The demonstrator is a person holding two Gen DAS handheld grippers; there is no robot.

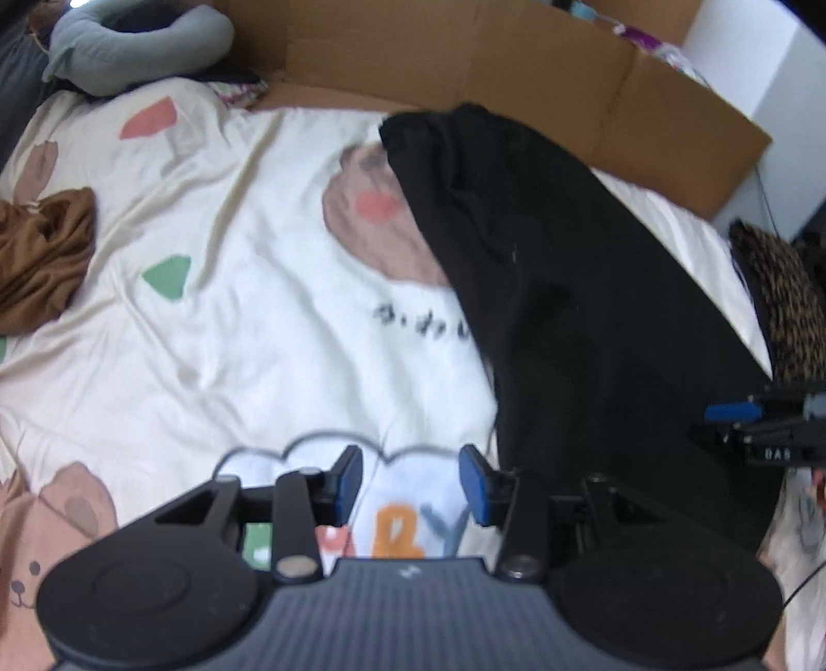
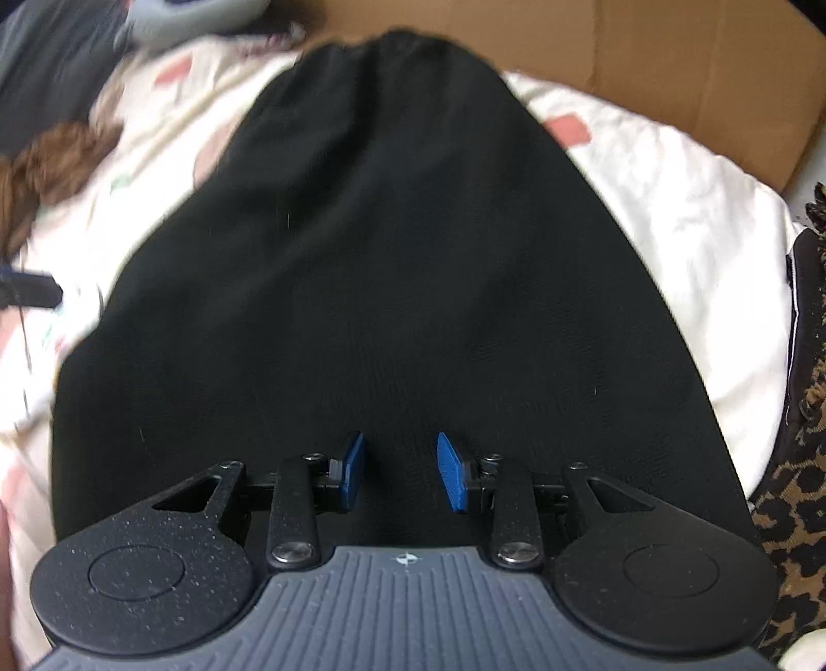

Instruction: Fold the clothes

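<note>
A long black garment [image 1: 557, 289] lies flat on the printed bed sheet [image 1: 222, 320], stretching from the cardboard at the back toward me. My left gripper [image 1: 411, 482] hovers open over the sheet just left of the garment's near edge, with nothing between its blue pads. In the right wrist view the same black garment [image 2: 382, 268] fills the middle. Above its near end my right gripper [image 2: 400, 472] stands open, empty. The other gripper [image 1: 759, 428] shows at the right edge of the left wrist view.
A crumpled brown garment [image 1: 41, 258] lies at the left of the bed. A grey neck pillow [image 1: 134, 41] and a cardboard sheet [image 1: 516, 67] sit at the back. Leopard-print fabric [image 2: 795, 464] lies along the right side.
</note>
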